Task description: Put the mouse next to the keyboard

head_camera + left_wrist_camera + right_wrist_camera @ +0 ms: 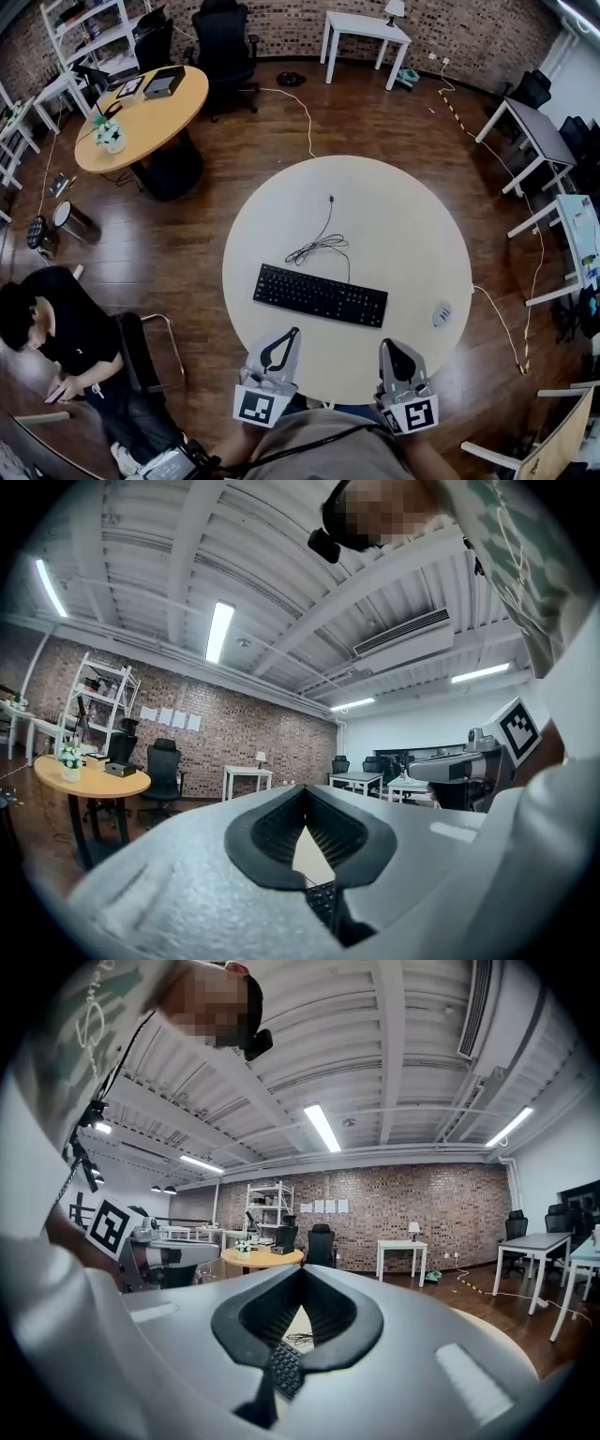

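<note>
I see the mouse (442, 314), small, pale grey and oval, lower right on the table (394, 216), apart from the black keyboard (320, 295). My left gripper (293, 331) and right gripper (390, 344) are clenched, empty.

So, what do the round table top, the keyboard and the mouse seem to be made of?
Table top: looks like pale laminate or painted wood, matt; the cream colour is even and no grain shows. Keyboard: likely black plastic, matt; the keys give no shine. Mouse: probably light grey plastic; too small to judge its finish.
</note>
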Tool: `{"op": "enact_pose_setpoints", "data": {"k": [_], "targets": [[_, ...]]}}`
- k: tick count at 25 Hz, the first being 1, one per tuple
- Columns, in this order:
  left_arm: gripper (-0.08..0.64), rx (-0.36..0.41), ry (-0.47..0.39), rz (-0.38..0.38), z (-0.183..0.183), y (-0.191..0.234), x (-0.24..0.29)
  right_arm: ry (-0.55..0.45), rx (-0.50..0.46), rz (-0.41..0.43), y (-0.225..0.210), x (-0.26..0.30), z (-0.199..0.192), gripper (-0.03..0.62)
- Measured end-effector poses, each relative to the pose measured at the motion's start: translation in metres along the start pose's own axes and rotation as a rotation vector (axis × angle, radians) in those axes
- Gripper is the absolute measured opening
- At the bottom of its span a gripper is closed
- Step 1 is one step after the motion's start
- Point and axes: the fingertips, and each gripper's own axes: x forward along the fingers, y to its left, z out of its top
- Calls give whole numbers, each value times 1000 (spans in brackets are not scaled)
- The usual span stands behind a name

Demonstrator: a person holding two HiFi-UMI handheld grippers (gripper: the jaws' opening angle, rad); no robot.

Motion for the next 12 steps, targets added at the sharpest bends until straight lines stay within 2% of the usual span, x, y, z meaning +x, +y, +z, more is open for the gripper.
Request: {"op": "enact_pose_setpoints", "data": {"k": [5, 8, 12], "targets": [[2, -10, 25, -49, -18, 5, -9, 2, -24, -29, 12, 7, 2, 5], [2, 9, 18, -82, -19, 0, -13, -13, -26, -33, 20, 6, 6, 5], [2, -10, 9, -28, -17, -3, -33, -30, -15, -7, 35, -11, 7, 5]]}}
